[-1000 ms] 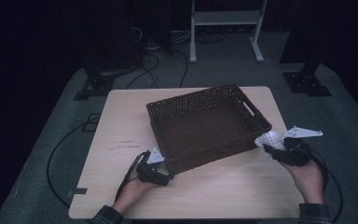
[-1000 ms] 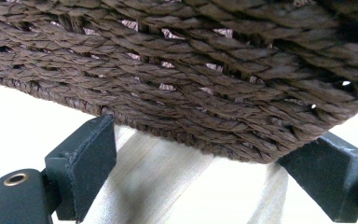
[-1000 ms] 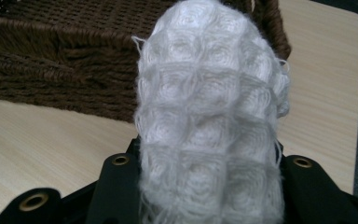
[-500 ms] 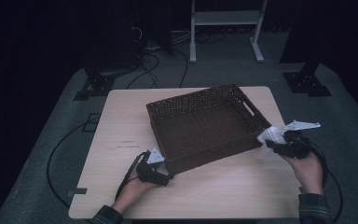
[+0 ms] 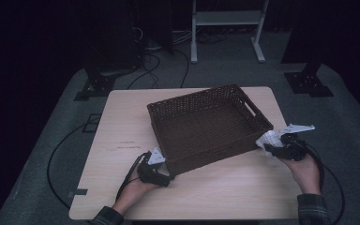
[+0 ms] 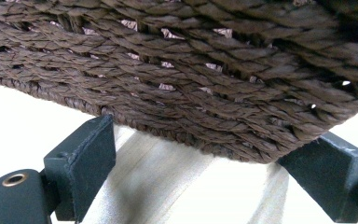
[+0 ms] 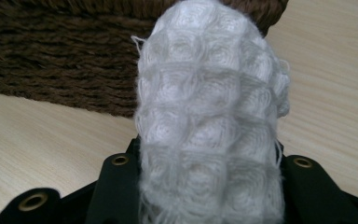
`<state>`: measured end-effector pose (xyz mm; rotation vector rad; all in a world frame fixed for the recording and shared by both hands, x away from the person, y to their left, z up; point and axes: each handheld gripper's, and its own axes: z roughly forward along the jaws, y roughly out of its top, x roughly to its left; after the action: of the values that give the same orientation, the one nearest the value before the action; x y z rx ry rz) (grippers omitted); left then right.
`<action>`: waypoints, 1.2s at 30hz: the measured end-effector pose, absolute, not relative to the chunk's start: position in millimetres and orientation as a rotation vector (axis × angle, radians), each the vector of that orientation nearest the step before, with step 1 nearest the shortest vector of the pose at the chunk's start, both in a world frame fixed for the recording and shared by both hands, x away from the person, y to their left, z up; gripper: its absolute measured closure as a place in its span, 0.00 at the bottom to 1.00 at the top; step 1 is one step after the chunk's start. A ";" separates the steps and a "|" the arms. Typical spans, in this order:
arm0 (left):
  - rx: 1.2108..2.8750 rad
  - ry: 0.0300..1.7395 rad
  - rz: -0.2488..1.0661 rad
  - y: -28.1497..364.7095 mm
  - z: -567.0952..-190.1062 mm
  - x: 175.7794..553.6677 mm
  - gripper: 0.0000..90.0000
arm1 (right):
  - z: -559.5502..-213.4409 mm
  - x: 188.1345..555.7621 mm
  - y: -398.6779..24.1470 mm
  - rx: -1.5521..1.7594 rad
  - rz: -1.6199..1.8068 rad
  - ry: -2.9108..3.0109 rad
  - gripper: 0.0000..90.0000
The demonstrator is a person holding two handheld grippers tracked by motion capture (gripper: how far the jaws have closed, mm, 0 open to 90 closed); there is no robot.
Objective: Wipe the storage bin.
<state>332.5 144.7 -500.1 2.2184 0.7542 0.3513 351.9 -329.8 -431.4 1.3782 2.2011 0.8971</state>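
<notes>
Right gripper (image 5: 275, 149) clamping white cloth (image 7: 209, 126) beside basket (image 5: 206, 126) corner; left gripper (image 5: 161, 174) gaping wide, straddling near wall. Best lifting cloth clear over rim before releasing.

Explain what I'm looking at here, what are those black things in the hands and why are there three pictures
A person at a table holds a hand-held clamp, called a gripper, in each hand. One picture looks down from above; the other two come from cameras riding on the grippers. A brown woven basket sits on the table. The left gripper is at the basket's near corner, its jaws spread wide to either side of that corner. The right gripper, beside the basket's right end, is shut on a white cloth.
</notes>
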 end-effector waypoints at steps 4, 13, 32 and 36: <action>2.221 0.748 0.349 144.6 -500.0 332.6 0.12 | -438.5 353.7 -329.9 1.387 0.884 2.214 0.62; 2.220 0.746 0.347 144.5 -500.0 332.6 0.12 | -459.0 359.2 -325.8 1.407 0.834 2.260 0.62; 2.221 0.746 0.348 144.5 -500.0 332.8 0.12 | -452.3 355.0 -321.5 1.402 0.866 2.239 0.61; 2.221 0.745 0.346 144.5 -500.0 332.8 0.12 | -439.5 350.3 -319.6 1.377 0.896 2.219 0.62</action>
<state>332.8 144.5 -500.0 2.2207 0.7448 0.3462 350.3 -319.6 -439.5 1.3773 2.2190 0.8960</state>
